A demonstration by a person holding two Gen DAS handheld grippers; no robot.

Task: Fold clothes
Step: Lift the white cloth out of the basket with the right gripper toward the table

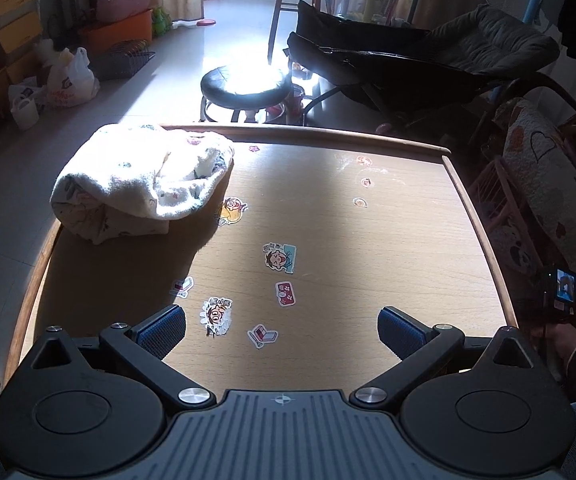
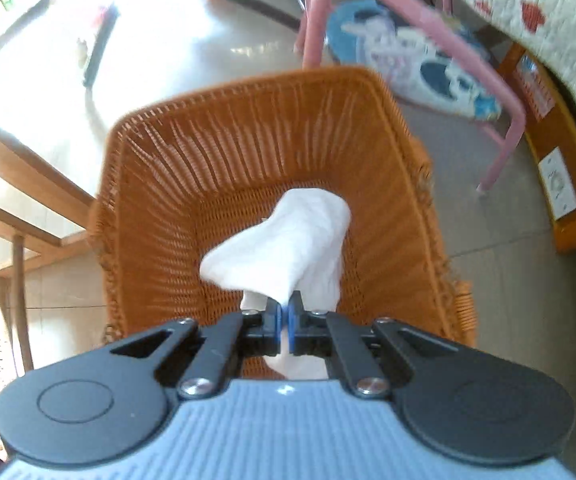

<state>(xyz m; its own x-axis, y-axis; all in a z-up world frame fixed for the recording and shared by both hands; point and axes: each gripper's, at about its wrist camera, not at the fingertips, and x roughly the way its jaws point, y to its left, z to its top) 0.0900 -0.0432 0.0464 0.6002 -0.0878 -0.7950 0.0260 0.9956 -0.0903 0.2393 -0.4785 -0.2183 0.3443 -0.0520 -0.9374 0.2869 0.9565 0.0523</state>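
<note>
The left gripper (image 1: pixel 281 330) hangs over the near edge of the wooden table (image 1: pixel 388 240) with its two blue-padded fingers (image 1: pixel 163 330) spread wide apart and nothing between them. Taking the table as the landmark: a bundle of white patterned clothes (image 1: pixel 143 184) lies heaped on its far left corner, partly overhanging the left rim and washed out by sunlight. Cartoon stickers (image 1: pixel 279 258) dot the middle of the tabletop, nearer than the bundle and well apart from it. Beyond the table's far edge stands a round black stool (image 1: pixel 245 84), and behind that a dark reclining chair (image 1: pixel 428 60). To the table's left, on the floor, sits a white plastic bag (image 1: pixel 71 80). At the table's right edge a hand (image 1: pixel 564 344) in a dark sleeve shows, just beside a small lit screen (image 1: pixel 564 290).

The right gripper (image 2: pixel 285 314) is clamped on a white cloth (image 2: pixel 288 240); the fingers are pressed together with the fabric pinched between the blue pads (image 2: pixel 277 322). The cloth bunches up ahead of the fingers over an orange wicker basket (image 2: pixel 159 184), which stands on the tiled floor beside a corner of the table at the left of that view. The picture is motion-blurred, so whether the cloth's far end touches the basket bottom cannot be told. A pink chair frame (image 2: pixel 428 40) stands beyond the basket.
</note>
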